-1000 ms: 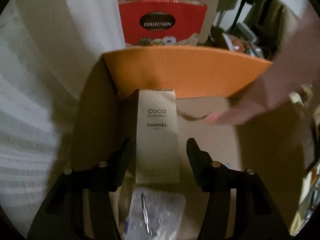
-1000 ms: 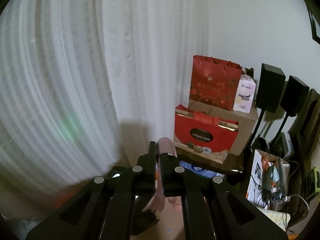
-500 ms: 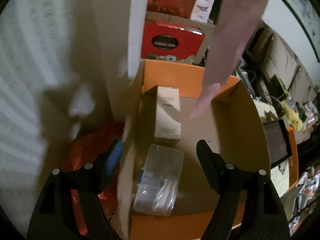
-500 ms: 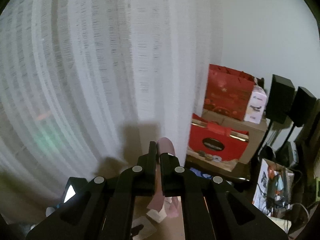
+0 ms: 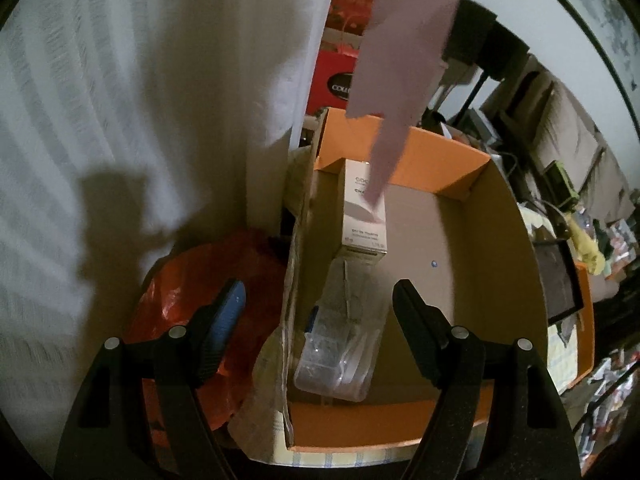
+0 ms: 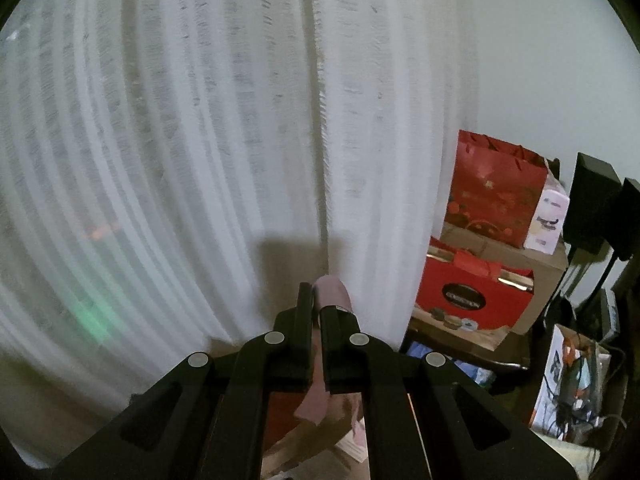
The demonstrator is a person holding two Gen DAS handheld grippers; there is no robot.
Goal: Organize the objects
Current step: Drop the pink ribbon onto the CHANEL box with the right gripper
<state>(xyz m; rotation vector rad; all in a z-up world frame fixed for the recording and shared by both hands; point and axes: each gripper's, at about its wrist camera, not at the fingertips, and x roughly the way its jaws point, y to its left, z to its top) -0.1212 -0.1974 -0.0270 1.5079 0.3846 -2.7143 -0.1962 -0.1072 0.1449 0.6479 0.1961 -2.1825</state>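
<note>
An orange cardboard box (image 5: 452,156) lies open below my left gripper (image 5: 320,292). A pale Chanel perfume box (image 5: 366,224) rests flat inside along its left wall, with a clear plastic pack (image 5: 340,344) just in front of it. My left gripper hangs open above the pack and the box's left wall and touches nothing. A long pink paper strip (image 5: 404,40) dangles from above, and its tip hangs over the perfume box. My right gripper (image 6: 318,304) is shut on the top of that pink strip (image 6: 332,294) and faces the white curtain (image 6: 200,120).
A red plastic bag (image 5: 180,280) lies on the floor left of the box, against the curtain. Red gift bags (image 6: 472,296) on a cardboard carton stand at the right by the wall. A dark framed panel (image 5: 560,276) and cluttered items crowd the box's right side.
My left gripper let go of the perfume box, opened wider and drew back and up. The pink strip rose above the box. The right view swung left toward the curtain.
</note>
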